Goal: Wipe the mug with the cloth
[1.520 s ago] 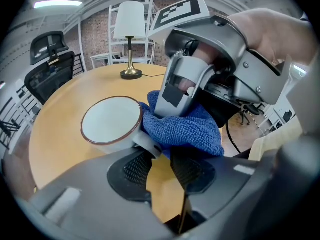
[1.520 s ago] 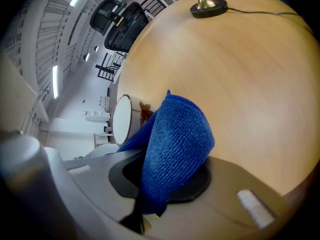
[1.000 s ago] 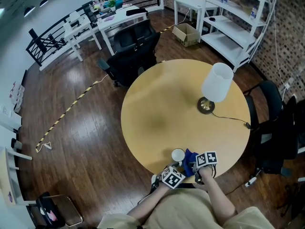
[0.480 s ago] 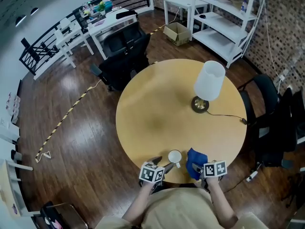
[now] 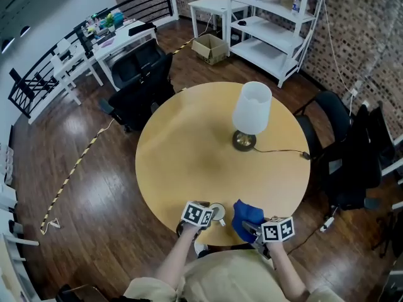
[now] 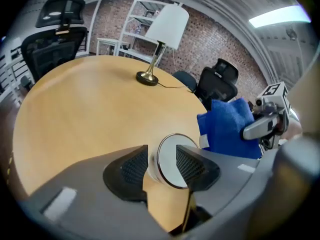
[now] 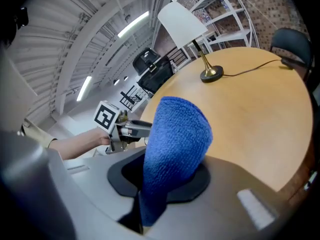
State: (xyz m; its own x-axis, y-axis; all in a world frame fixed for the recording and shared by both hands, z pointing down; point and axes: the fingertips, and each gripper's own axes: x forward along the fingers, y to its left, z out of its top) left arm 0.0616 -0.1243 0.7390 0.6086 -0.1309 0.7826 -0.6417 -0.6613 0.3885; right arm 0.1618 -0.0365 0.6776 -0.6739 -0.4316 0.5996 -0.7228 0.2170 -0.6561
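Khaki sleeves; grey left gripper and right gripper have black ribbed fingers.

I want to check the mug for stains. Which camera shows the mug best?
Left gripper view: the mug sits close up, its round pale end toward the camera. The head view shows it only as a tiny pale ring near the table's edge. The right gripper view doesn't show it.
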